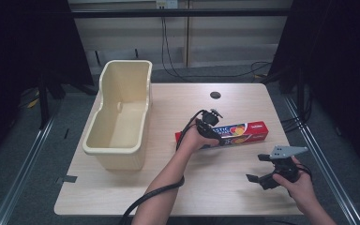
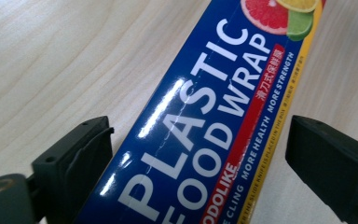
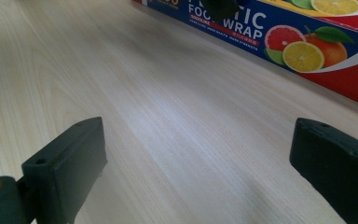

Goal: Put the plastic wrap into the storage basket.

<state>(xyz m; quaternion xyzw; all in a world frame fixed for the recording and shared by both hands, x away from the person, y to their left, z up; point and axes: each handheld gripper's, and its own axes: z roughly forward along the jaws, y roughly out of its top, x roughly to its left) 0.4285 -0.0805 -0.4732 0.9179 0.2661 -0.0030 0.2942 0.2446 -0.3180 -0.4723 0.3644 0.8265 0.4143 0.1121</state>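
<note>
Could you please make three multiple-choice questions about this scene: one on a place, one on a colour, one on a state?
1. Where does the food wrap box lie?
A. inside the tub
B. on the table, right of the tub
C. on the floor

2. What colour is the tub?
A. cream
B. green
C. black

3. How do the left tongs stand at the box?
A. shut, far away from it
B. lifting it high in the air
C. open, one jaw on each side of it

Answers:
1 B: the high view shows the box flat on the wooden table, to the right of the tub.
2 A: the tub's walls are pale cream.
3 C: the left gripper view shows the box between the jaws, with a gap at the right jaw.
</note>
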